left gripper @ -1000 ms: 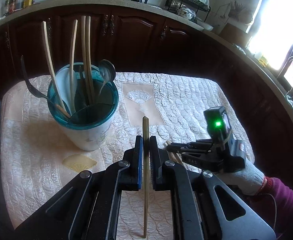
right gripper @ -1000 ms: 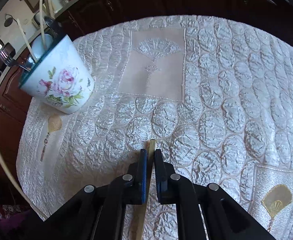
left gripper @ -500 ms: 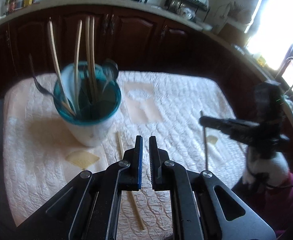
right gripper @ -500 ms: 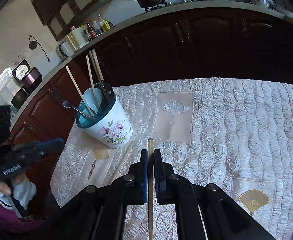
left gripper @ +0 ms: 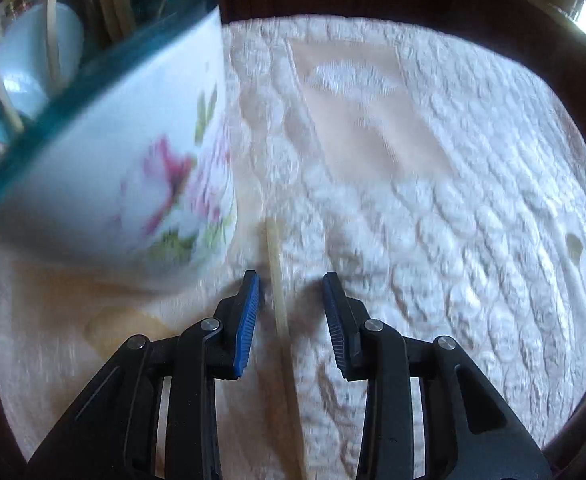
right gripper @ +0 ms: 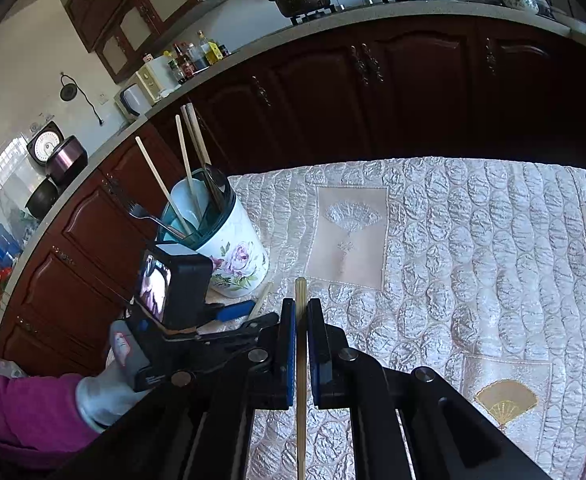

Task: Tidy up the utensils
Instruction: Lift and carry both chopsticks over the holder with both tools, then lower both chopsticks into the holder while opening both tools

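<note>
Floral utensil cup (right gripper: 229, 256) stands on the quilted cloth (right gripper: 473, 264), holding chopsticks and a fork. Just right of the cup, left gripper (left gripper: 291, 294) is spread wide around a loose chopstick (left gripper: 277, 280) lying flat. Further right, right gripper (right gripper: 301, 320) clamps a second chopstick (right gripper: 301, 296)

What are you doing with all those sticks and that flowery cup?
Someone is tidying utensils into the flowery cup on a quilted cloth. The right tongs are shut on one chopstick, held up over the cloth. The left tongs are open and low beside the cup, with another chopstick lying on the cloth between them, not gripped yet. The cup already holds several chopsticks and a fork.
</note>
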### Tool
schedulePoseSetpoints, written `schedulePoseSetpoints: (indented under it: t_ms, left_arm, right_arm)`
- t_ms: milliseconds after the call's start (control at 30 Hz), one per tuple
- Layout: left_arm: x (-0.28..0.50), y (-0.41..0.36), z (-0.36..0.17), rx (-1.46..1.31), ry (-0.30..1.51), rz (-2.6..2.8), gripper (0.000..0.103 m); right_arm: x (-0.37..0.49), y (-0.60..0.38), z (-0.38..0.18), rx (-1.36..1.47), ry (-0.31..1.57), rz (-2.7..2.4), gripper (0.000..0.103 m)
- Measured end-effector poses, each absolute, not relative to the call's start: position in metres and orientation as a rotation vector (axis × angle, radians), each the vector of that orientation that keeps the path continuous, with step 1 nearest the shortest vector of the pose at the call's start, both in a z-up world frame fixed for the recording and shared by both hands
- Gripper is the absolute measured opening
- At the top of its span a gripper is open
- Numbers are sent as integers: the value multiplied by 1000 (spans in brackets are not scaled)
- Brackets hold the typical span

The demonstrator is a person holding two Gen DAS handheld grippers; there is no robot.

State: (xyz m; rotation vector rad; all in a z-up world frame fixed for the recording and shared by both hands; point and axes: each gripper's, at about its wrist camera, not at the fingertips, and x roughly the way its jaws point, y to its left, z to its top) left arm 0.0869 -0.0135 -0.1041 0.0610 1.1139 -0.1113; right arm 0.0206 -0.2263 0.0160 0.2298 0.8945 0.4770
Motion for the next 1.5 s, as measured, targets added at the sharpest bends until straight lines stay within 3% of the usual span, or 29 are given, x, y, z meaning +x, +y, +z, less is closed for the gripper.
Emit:
schedulePoseSetpoints:
  t_ms: [33,67,600,833,1200,1500]
  left_arm:
    - [87,-14,-104,58,1121,-126,6]
    - [86,-12,-100,42,1132,-159,4]
    - [15,73,66,-240,847,-382,4]
    - [17,117,146,-239,606,-265,4]
    - [78,122,143,-210,452,-75,4]
    - [98,117,100,-170,461,3,4]
  right_arm:
    - [21,-227,17,230,893,477,5]
    - [21,-227,18,232,891,479,5]
    - [16,-208,84,234,731,571,5]
    - [40,-197,127,291,599,572,5]
    - [106,-127,173,271,465,594,5]
    - [154,-87,140,242,456,545,5]
